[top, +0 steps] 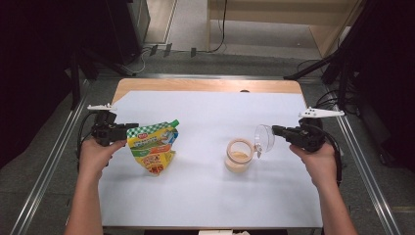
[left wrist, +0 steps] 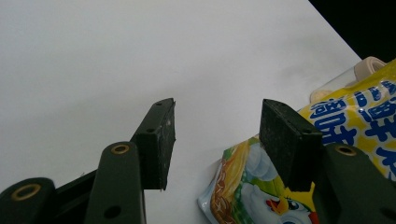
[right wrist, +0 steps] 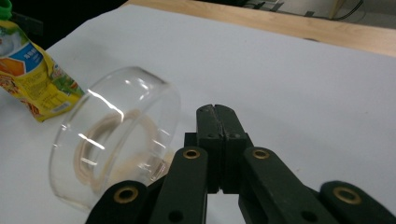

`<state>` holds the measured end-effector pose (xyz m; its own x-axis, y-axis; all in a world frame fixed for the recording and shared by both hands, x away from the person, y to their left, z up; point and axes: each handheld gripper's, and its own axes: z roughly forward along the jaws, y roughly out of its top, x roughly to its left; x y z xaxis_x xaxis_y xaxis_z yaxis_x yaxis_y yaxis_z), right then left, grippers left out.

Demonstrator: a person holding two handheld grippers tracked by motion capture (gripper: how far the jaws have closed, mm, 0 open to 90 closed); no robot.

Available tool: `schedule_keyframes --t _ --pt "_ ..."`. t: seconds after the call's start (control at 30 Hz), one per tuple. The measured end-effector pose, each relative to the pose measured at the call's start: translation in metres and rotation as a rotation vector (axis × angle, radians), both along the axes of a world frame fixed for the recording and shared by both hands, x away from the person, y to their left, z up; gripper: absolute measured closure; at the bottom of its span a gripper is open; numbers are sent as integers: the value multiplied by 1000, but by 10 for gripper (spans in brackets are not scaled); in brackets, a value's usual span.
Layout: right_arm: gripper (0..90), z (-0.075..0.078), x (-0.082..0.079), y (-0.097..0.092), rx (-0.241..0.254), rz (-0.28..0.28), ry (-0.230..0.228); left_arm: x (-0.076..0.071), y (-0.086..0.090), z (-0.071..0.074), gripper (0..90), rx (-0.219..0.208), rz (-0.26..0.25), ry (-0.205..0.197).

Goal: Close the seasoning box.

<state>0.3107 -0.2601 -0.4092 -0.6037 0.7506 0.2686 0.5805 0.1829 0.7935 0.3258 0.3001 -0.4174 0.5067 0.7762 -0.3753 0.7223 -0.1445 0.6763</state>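
A yellow and green snack pouch [top: 152, 147] lies left of centre on the white sheet. My left gripper [top: 128, 128] is at its upper left corner, open. In the left gripper view the gap at my left gripper [left wrist: 217, 112] shows bare sheet, and the pouch [left wrist: 355, 116] lies beside and behind the right-hand jaw. A small open jar [top: 239, 155] with beige contents stands right of centre. A clear round lid [top: 264, 138] is tilted on its edge just right of the jar. My right gripper [top: 275, 130] is at the lid's far side, shut. In the right gripper view its jaws [right wrist: 217, 108] meet with nothing visible between them, and the lid [right wrist: 116, 140] is just to their left.
The white sheet [top: 205, 196] covers a wooden table whose bare strip [top: 195, 84] shows at the back. Metal rails [top: 362, 161] run along both sides. Dark stands and cables are on the floor behind.
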Motion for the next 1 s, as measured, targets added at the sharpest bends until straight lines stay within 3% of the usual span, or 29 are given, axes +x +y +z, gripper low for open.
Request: schedule_keyframes --t 0.37,1.0 --pt "900 -17 5 10 19 31 48 0 1 0 463 5 10 -2" --pt "900 -13 -2 34 2 106 19 1 0 -2 463 5 9 9"
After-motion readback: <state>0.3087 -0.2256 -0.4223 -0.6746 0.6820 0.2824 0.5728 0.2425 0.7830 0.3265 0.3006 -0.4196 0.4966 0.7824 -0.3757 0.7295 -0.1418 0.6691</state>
